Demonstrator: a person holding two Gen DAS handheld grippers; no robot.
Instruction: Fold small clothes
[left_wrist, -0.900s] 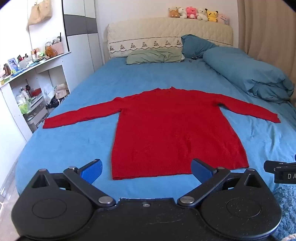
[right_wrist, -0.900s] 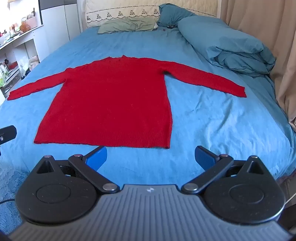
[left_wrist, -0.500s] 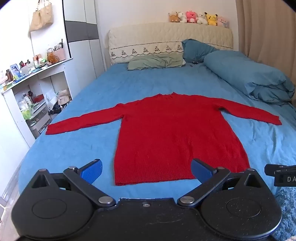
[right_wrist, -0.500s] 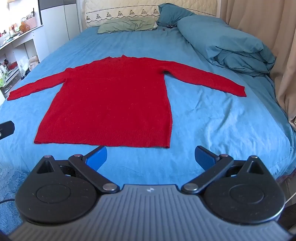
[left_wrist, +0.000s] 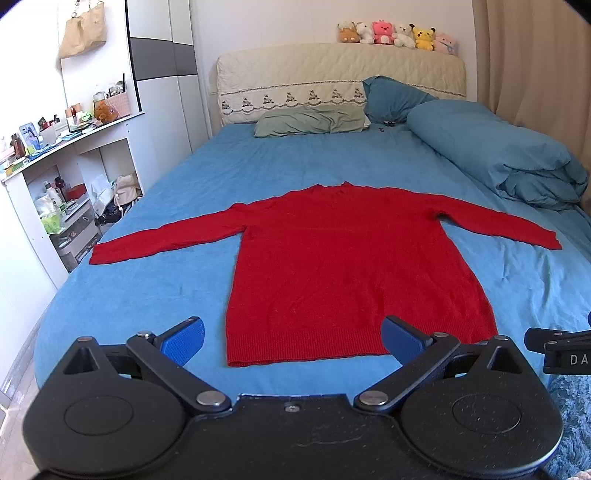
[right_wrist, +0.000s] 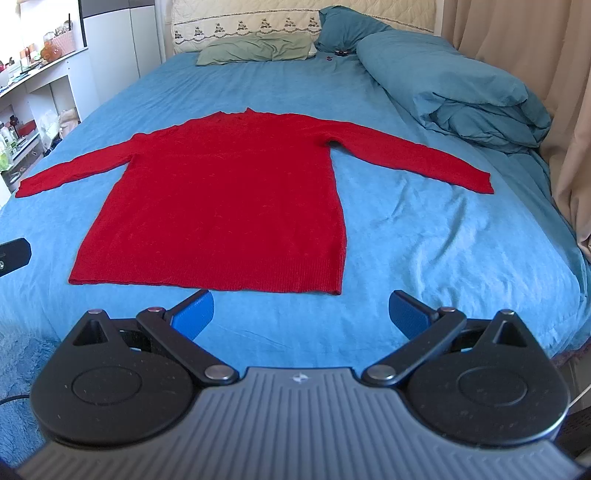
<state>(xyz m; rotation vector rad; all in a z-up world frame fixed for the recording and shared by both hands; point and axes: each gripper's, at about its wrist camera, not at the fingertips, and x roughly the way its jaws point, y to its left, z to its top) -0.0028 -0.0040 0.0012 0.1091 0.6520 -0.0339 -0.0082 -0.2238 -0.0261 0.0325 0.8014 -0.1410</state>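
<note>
Blue bed sheet (right_wrist: 424, 236) carries a red sweater (right_wrist: 229, 199) spread flat, hem nearest. Left gripper (left_wrist: 291, 338) and right gripper (right_wrist: 301, 314) both gape wide, empty. Soft, light, limp knit likely; pinch the sleeve cuff (right_wrist: 476, 182) at two o'clock.

Bedroom, daylit. Bed (left_wrist: 258, 166) under blue sheet, cream quilted headboard (left_wrist: 332, 70) against white wall, plush toys (left_wrist: 397, 34) lined on top. White shelving unit (left_wrist: 66, 184), cluttered, along one side; beige curtain (left_wrist: 535, 66) along the other. Rolled blue duvet (right_wrist: 461, 92) beside curtain.
</note>
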